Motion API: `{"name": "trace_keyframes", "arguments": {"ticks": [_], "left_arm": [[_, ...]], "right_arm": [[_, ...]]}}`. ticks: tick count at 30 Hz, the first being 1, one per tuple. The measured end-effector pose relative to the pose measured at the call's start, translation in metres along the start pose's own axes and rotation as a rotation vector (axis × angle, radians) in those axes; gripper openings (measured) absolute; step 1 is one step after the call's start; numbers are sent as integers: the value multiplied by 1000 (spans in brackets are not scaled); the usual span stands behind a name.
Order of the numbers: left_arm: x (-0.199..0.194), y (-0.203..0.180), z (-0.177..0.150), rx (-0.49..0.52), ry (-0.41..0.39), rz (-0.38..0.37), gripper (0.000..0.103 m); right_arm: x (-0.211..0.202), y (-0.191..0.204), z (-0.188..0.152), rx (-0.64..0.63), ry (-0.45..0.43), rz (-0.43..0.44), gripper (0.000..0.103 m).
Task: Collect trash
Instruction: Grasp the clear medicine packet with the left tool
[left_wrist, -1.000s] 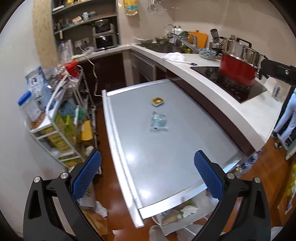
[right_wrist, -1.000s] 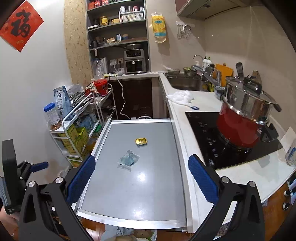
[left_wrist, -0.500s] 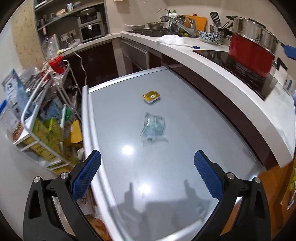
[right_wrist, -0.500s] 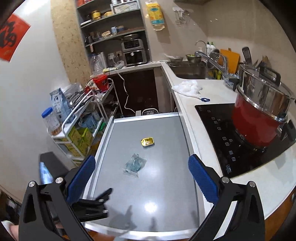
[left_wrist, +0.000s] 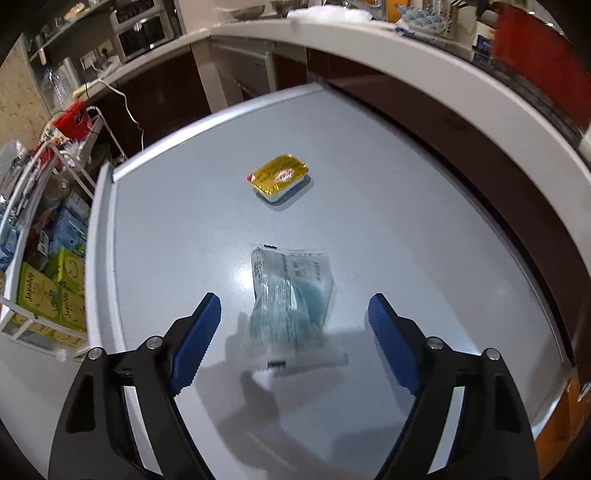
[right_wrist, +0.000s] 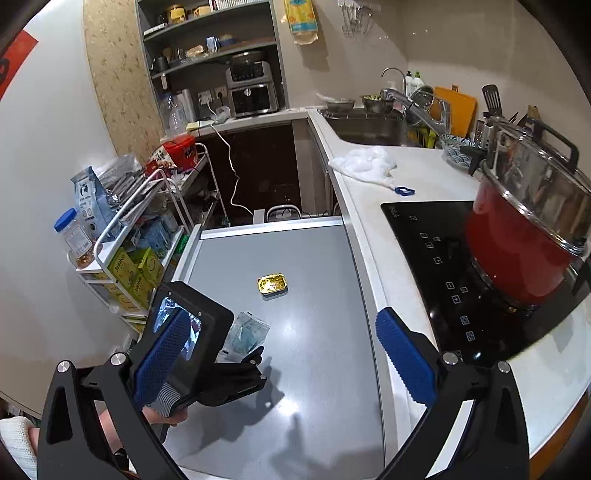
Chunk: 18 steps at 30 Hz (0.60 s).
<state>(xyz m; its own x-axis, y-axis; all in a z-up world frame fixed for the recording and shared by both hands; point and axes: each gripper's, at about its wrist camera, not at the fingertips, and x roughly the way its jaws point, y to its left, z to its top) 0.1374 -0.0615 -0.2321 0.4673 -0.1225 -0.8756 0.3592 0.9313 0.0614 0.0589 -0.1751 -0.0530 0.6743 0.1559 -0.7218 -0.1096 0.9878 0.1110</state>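
A crumpled clear plastic wrapper (left_wrist: 291, 291) with bluish contents lies on the grey table (left_wrist: 406, 229). It also shows in the right wrist view (right_wrist: 247, 330). A small gold-foil tub (left_wrist: 280, 176) sits farther back, also seen from the right wrist (right_wrist: 272, 284). My left gripper (left_wrist: 293, 332) is open, low over the table, with its fingers either side of the wrapper's near end. From the right wrist view the left gripper (right_wrist: 243, 363) reaches in from the left. My right gripper (right_wrist: 280, 354) is open and empty, held high above the table.
A white counter (right_wrist: 373, 206) borders the table on the right, with a black hob (right_wrist: 443, 258), a red pot (right_wrist: 524, 243) and a white cloth (right_wrist: 365, 162). A wire rack (right_wrist: 140, 221) of boxes and bags stands left of the table. A sink (right_wrist: 369, 125) is behind.
My left gripper has moved forward and down over the table until its open fingers flank the wrapper. My right gripper has stayed high, shifting slightly.
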Motion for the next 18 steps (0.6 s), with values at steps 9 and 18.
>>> {"name": "trace_keyframes", "arguments": {"ticks": [9, 18], "left_arm": [[15, 18, -8, -49, 22, -110, 44], [-11, 52, -39, -137, -1, -99, 44]], "right_arm": [[61, 5, 19, -62, 55, -41, 99], [159, 17, 21, -151, 197, -67, 99]]}}
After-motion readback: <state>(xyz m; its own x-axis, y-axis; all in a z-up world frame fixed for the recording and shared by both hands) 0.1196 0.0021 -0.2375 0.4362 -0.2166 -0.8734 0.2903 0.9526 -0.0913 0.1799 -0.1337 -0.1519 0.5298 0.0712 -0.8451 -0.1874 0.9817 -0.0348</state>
